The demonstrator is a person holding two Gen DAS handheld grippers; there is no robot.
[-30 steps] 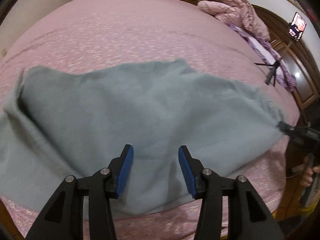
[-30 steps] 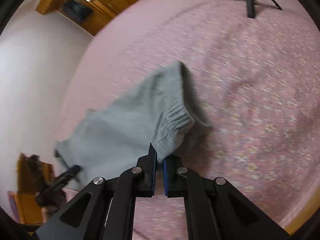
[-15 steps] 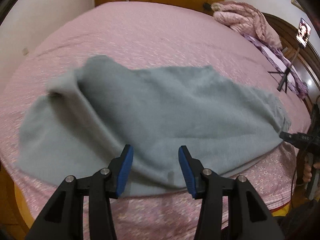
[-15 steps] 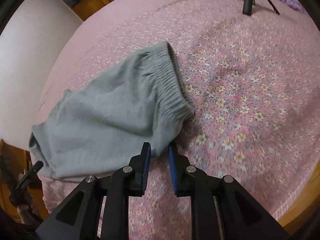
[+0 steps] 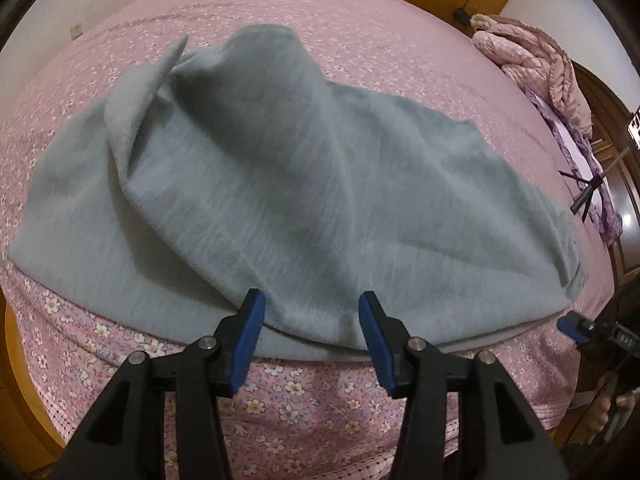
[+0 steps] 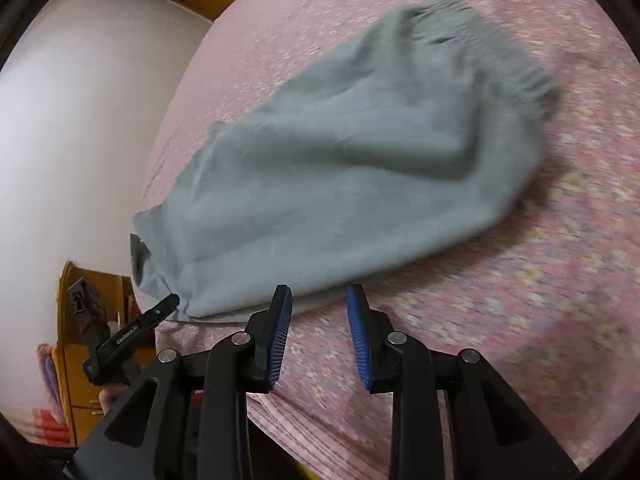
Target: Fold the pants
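Released since a second ago, the ribbed waistband end of the grey knit pants (image 6: 360,152) no longer sits pinched in the right gripper (image 6: 319,312); that gripper's blue-padded jaws are opening, and nothing is between them now, only the pink flowered bedsheet (image 6: 520,300) showing in the gap. The pants' near edge lies just beyond the left pad of that gripper, apart from it. In the same view the left gripper's black finger reaches in at the lower left, its tip at the far corner of the cloth; whether it touches I cannot tell.

From the left wrist view, the left gripper (image 5: 311,320) stands about half open with its blue pads to either side of the pants' near hem, the cloth (image 5: 300,200) lying under and past them rather than squeezed. The pants are spread flat across the bedsheet (image 5: 300,392) close to the bed's near edge, with one flap turned up and folded over at the far left. At the right margin a blue pad of the right gripper (image 5: 570,326) shows beside the waistband corner. Farther off, a crumpled pink quilted blanket (image 5: 532,60) is heaped at the far right corner of the bed, and a black tripod (image 5: 588,192) stands beside it, before wooden panelling.
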